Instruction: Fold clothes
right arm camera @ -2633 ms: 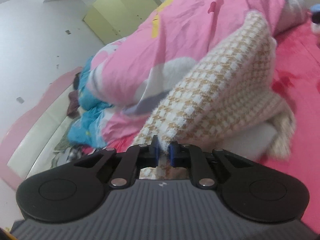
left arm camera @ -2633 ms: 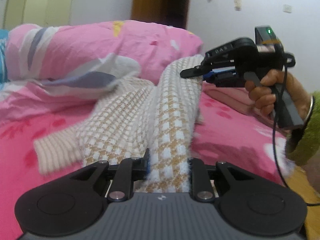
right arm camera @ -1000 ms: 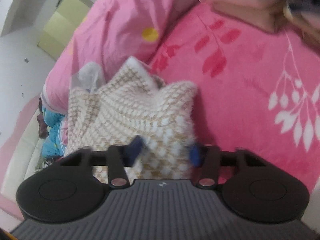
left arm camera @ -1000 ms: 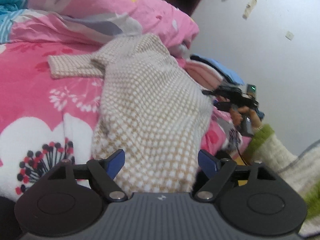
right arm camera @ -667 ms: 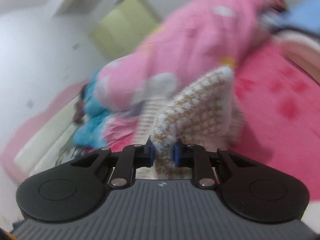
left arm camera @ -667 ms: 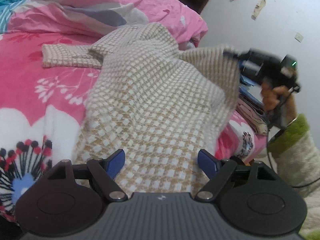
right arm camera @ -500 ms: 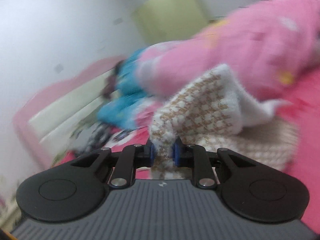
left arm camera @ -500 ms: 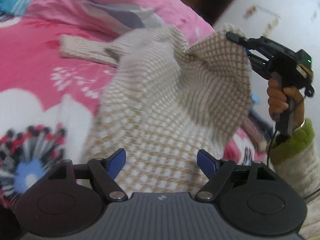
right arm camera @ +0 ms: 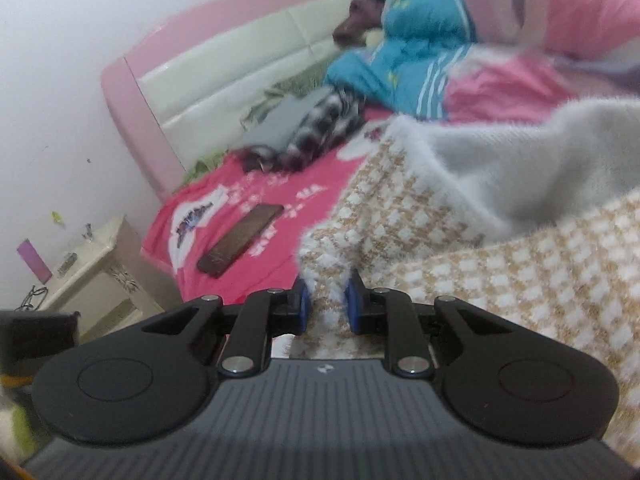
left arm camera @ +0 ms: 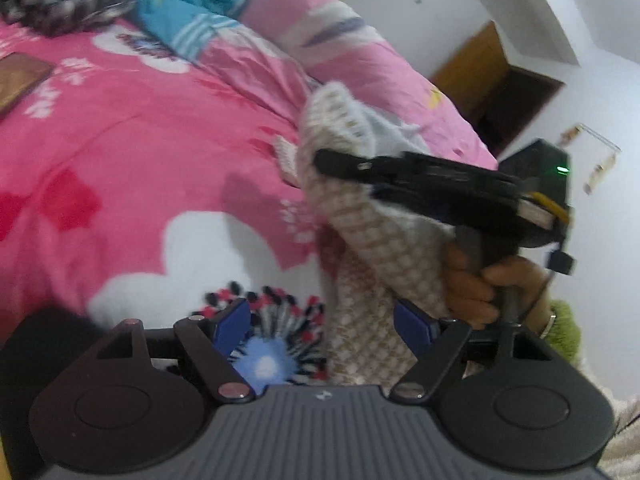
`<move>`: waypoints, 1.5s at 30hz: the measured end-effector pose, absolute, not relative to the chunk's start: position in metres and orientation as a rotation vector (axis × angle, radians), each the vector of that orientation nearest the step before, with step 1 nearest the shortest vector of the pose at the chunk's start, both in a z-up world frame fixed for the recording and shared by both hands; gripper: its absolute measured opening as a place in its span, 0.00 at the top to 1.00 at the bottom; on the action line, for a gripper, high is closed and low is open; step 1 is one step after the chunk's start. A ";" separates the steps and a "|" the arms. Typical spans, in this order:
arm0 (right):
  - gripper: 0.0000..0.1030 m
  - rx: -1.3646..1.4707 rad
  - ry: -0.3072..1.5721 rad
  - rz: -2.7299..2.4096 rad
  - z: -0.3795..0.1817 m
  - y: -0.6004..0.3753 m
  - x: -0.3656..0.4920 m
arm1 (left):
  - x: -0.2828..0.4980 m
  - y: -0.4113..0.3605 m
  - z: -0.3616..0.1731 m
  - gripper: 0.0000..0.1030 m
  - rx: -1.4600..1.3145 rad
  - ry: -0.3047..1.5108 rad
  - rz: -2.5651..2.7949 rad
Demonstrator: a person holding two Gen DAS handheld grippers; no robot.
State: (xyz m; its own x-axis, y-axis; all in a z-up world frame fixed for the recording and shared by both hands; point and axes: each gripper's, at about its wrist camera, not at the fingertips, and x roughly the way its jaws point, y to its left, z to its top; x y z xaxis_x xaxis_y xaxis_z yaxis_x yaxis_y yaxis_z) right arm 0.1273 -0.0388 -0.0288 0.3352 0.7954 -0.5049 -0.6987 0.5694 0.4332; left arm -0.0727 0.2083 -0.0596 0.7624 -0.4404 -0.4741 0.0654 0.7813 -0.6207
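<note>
Clearly the checked sweater (left arm camera: 360, 216) is held lifted above the pink bedsheet (left arm camera: 120, 160), pinched in the right gripper (right arm camera: 326, 304); the left gripper (left arm camera: 322, 320) is spread wide around its hanging part, and no finished fold is seen

Fuzzy knit sweater (right arm camera: 460, 240) (woolly); smooth cotton bedsheet (left arm camera: 120, 152).

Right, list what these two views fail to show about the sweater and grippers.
- Left wrist view: sweater hem hidden behind left gripper body.
- Same view: right gripper pads buried in knit.
- Right wrist view: sweater's far side cut off by the right edge, blurred.
</note>
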 end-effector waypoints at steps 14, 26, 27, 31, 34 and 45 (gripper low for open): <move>0.25 0.580 0.515 0.897 0.013 -0.203 0.098 | -0.048 0.182 -0.046 0.19 -0.654 0.632 -0.436; 0.23 0.979 0.687 0.458 -0.059 -0.305 0.200 | -0.019 0.122 -0.036 0.25 -0.471 0.684 -0.368; 0.23 1.002 0.706 0.457 -0.064 -0.306 0.208 | -0.018 0.120 -0.037 0.25 -0.468 0.690 -0.367; 0.46 1.117 0.702 0.447 -0.076 -0.304 0.223 | -0.017 0.116 -0.044 0.28 -0.457 0.704 -0.367; 0.72 1.180 0.687 0.445 -0.080 -0.311 0.217 | -0.016 0.116 -0.047 0.31 -0.457 0.705 -0.368; 0.90 1.062 0.471 0.572 -0.030 -0.324 0.127 | -0.021 0.126 -0.056 0.31 -0.510 0.693 -0.367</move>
State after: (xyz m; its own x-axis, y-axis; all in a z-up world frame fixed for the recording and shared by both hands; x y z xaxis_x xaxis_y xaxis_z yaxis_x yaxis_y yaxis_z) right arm 0.1271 -0.3238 -0.0295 0.7614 0.6425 -0.0863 -0.2080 0.3682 0.9062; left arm -0.0207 0.1262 -0.0556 0.7142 -0.4802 -0.5092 0.1519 0.8166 -0.5569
